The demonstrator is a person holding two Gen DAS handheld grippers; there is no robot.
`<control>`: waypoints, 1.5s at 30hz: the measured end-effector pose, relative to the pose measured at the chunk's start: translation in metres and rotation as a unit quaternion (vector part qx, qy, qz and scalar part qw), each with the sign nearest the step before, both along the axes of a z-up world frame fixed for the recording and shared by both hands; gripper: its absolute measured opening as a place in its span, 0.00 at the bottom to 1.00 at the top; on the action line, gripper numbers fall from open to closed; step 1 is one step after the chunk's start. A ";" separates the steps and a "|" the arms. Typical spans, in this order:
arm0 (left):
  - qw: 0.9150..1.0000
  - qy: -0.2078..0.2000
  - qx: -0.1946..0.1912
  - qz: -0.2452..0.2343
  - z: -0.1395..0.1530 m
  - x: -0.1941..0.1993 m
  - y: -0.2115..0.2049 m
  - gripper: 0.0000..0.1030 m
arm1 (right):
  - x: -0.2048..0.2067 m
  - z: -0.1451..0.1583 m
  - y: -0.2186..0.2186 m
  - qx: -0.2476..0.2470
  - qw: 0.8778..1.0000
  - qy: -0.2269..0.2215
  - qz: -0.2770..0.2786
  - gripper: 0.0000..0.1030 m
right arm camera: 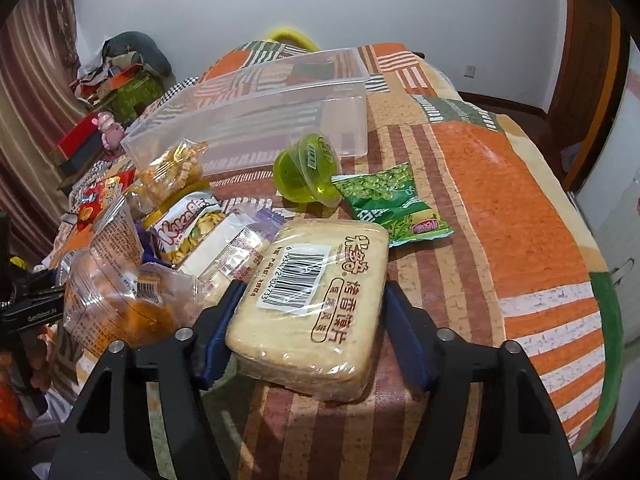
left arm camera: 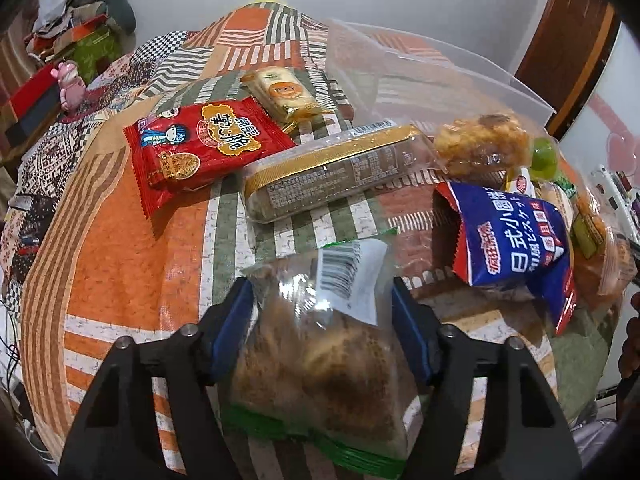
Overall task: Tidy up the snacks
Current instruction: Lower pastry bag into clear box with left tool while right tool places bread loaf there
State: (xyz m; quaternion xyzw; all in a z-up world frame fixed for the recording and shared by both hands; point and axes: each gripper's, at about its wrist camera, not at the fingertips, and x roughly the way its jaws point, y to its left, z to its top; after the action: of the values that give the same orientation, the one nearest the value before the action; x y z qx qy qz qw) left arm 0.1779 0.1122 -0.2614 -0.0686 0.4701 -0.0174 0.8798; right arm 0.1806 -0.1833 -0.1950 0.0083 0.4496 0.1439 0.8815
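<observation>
In the left wrist view my left gripper [left arm camera: 322, 312] is shut on a clear bag of brown bread [left arm camera: 320, 360] with a barcode label. Beyond it lie a red noodle-snack packet [left arm camera: 200, 148], a gold-edged biscuit pack [left arm camera: 332, 172], a small cream cracker pack [left arm camera: 284, 94], a blue biscuit bag [left arm camera: 516, 244] and a clear plastic bin [left arm camera: 420, 68]. In the right wrist view my right gripper [right arm camera: 310, 308] is shut on a pale wrapped cake slab [right arm camera: 312, 312]. A green jelly cup [right arm camera: 306, 170], a green pea packet [right arm camera: 390, 204] and the clear bin [right arm camera: 256, 120] lie beyond.
A heap of mixed snack packs [right arm camera: 160, 240] lies left of the right gripper. The patchwork tablecloth [right arm camera: 520, 220] drops off at the right edge. A pink toy [left arm camera: 70, 84] and boxes [left arm camera: 36, 108] stand at the far left. A wooden door frame [left arm camera: 572, 32] is at right.
</observation>
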 end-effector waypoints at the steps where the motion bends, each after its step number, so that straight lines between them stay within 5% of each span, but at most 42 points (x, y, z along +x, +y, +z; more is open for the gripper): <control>1: 1.000 -0.002 0.010 0.000 0.001 -0.001 -0.001 0.56 | 0.000 0.001 0.000 0.000 1.000 -0.002 -0.002 0.56; 10: 0.999 -0.026 0.025 0.008 0.021 -0.015 0.000 0.49 | -0.004 0.009 -0.011 0.015 1.000 -0.013 -0.013 0.51; 25: 0.993 -0.119 0.019 0.008 0.099 -0.013 -0.008 0.47 | 0.001 0.056 -0.007 0.022 0.995 -0.094 0.007 0.51; 45: 0.982 -0.185 0.022 0.005 0.151 0.062 -0.024 0.47 | 0.049 0.093 0.022 0.023 0.981 -0.193 0.018 0.51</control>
State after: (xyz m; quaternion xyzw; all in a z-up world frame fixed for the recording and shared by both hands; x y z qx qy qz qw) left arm 0.2396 0.0884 -0.1105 -0.0475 0.2987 -0.0151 0.9530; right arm 0.2295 -0.1617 -0.1019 -0.0069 0.2678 0.1687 0.9486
